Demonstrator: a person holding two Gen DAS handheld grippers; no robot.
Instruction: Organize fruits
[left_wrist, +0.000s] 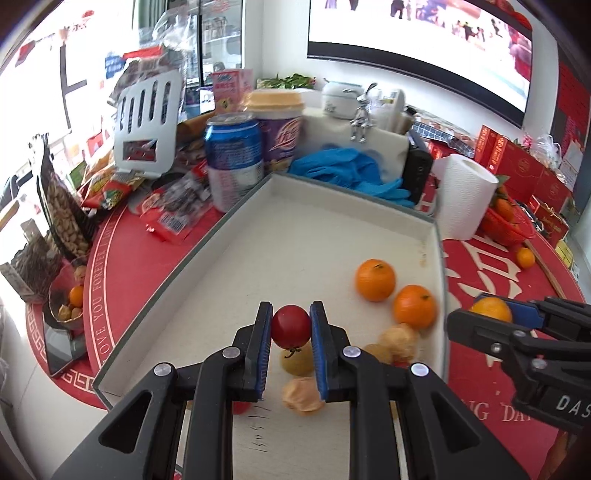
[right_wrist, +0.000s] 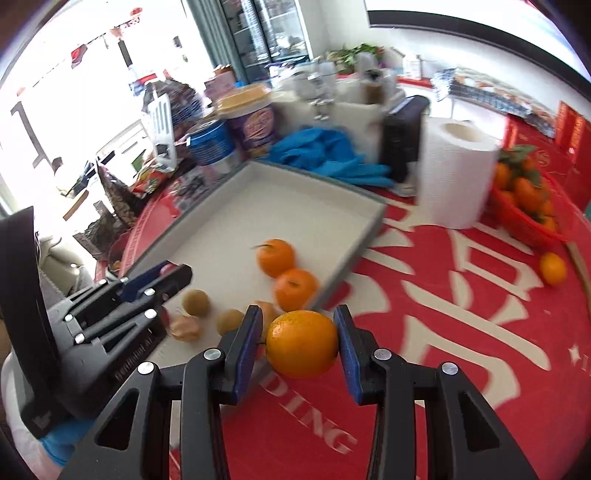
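We see the cherry tomato (left_wrist: 291, 326) hanging stem-end down, its long axis roughly upright, clamped between the narrow-set pads of the left gripper (left_wrist: 290, 325) above the near part of the white tray (left_wrist: 258, 206). The right gripper (right_wrist: 301, 341), its pads wider apart, grips a glossy mandarin (right_wrist: 302, 343), long axis across the jaws, over the red tablecloth (right_wrist: 461, 332) just right of the tray. Two mandarins (left_wrist: 375, 280) and small tan fruits (left_wrist: 303, 395) lie in the tray.

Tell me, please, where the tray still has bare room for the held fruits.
The far half of the tray is bare, from its back wall down to the two oranges. The near right corner is crowded with oranges and small brown fruits.
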